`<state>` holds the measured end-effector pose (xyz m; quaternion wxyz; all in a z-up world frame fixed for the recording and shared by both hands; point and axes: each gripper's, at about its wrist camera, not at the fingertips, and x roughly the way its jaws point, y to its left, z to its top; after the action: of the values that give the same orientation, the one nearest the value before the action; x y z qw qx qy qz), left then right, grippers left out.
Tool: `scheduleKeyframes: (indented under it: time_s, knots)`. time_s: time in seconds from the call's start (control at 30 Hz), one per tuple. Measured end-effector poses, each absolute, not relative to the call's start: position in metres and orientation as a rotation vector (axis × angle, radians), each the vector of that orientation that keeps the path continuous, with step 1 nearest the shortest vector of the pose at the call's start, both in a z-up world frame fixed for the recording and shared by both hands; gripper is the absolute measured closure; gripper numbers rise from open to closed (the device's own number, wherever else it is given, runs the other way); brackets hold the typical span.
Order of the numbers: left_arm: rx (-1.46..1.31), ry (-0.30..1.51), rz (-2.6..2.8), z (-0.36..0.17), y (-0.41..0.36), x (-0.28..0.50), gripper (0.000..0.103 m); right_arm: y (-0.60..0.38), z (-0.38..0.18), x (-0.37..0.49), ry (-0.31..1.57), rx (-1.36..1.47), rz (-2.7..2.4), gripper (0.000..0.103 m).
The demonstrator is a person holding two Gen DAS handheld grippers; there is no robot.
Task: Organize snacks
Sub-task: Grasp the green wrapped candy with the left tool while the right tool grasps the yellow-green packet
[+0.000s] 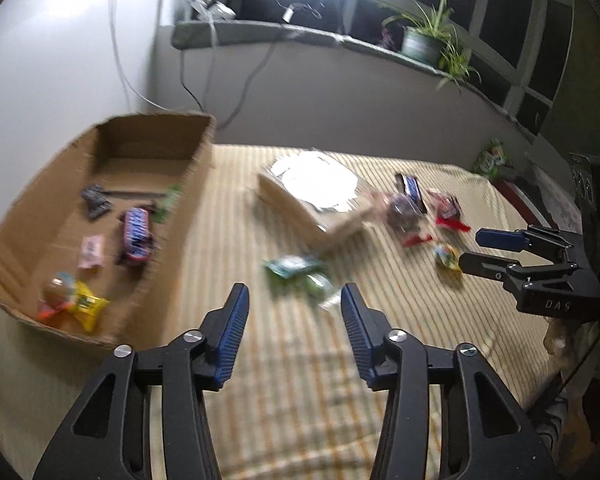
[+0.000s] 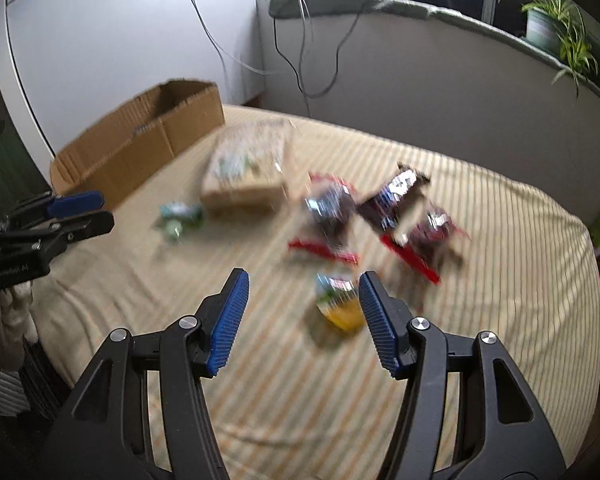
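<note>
A bed (image 1: 300,380) covered with a striped cream sheet is seen in both wrist views, with a shallow cardboard box (image 1: 40,208) set at its far left corner against the white wall. Inside the box several snacks are already gathered: a blue and red chocolate bar (image 1: 135,235), a small pink packet (image 1: 90,252), a yellow packet (image 1: 85,307) beside a round orange sweet (image 1: 58,292), and a dark wrapper (image 1: 96,199).

The left hand-held gripper (image 1: 295,314) is held above the sheet with its blue-padded jaws spread apart and nothing between them; a green packet (image 1: 298,274) lies on the sheet just beyond its tips. The right hand-held gripper (image 2: 303,304) is likewise held with its jaws spread wide and nothing clamped. A small yellow and green snack (image 2: 340,306) lies on the sheet just beside the inner face of its right finger; because of motion blur it cannot be told whether the two are touching.

Farther across the bed, a flat tan parcel (image 2: 246,172) with a clear window is seen, and to its right a loose cluster of three dark wrappers with red ends (image 2: 384,216) is scattered, well apart from the box. Their printing is too smeared to be read.

A potted spider plant (image 1: 428,36) is stood on the grey windowsill (image 1: 260,32) behind the bed, and cables are draped down the wall below it.
</note>
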<state>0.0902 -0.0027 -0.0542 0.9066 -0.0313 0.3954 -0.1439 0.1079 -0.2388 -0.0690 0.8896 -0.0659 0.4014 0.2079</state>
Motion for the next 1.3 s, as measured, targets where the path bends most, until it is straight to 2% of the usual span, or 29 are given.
scheduleKeyframes:
  time_s: [0.3,0.67,0.73,0.77,0.83,0.93,1.03,1.3]
  knots:
    - [-0.059,0.889,-0.313,-0.075,-0.026,0.103,0.064,-0.252,-0.091,0.116,0.880,-0.118,0.421,0.043]
    - [-0.043,0.930,-0.288,-0.089,-0.031,0.118,0.065,-0.252,-0.110,0.140,0.919,-0.113,0.429,0.043]
    - [-0.034,0.932,-0.286,-0.090,-0.032,0.121,0.068,-0.249,-0.111,0.141,0.918,-0.134,0.427,0.043]
    - [-0.028,0.932,-0.283,-0.090,-0.033,0.121,0.070,-0.247,-0.111,0.141,0.915,-0.140,0.425,0.045]
    - [-0.026,0.931,-0.281,-0.090,-0.032,0.122,0.075,-0.245,-0.111,0.141,0.911,-0.148,0.414,0.058]
    - [-0.017,0.931,-0.277,-0.090,-0.030,0.122,0.083,-0.248,-0.111,0.141,0.910,-0.128,0.415,0.059]
    - [-0.023,0.930,-0.275,-0.090,-0.027,0.123,0.087,-0.248,-0.110,0.141,0.910,-0.129,0.412,0.060]
    - [-0.030,0.928,-0.289,-0.088,-0.025,0.120,0.090,-0.251,-0.107,0.138,0.909,-0.118,0.419,0.062]
